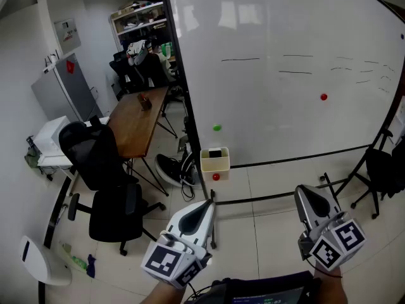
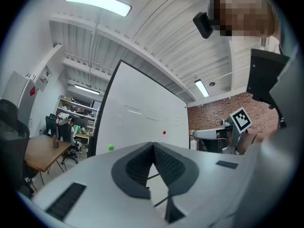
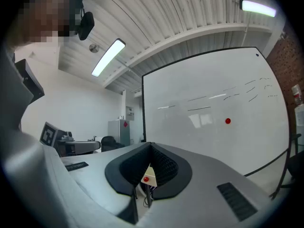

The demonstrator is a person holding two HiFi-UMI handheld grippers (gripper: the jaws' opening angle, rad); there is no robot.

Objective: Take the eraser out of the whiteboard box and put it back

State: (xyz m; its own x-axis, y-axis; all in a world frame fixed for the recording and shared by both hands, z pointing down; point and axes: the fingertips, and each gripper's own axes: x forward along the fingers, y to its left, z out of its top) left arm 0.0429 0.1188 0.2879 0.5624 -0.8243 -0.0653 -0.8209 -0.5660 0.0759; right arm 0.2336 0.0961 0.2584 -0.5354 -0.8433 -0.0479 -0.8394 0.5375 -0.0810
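Ceiling tubes (image 2: 97, 3) lit the room brightly and evenly, leaving only faint shadows. Soft glare sat high on the whiteboard (image 1: 285, 106). All views bowed at the edges. Both gripper views darkened at the corners, and the near shell of the left hand-held gripper (image 2: 153, 145) was blurred.

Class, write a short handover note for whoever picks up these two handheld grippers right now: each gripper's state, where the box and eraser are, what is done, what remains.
Left gripper: shut, empty, held level, well short of the board.
Right gripper: shut, empty, level, also clear of everything.
Whiteboard box: cream, at the lower left corner of the whiteboard, with a red magnet on its front.
Eraser: the dark shape in the box's open top.
Done: nothing that shows; whether the eraser has been out already cannot be told.
Left, if not: reach the box, open one gripper, lift the eraser out, put it back.
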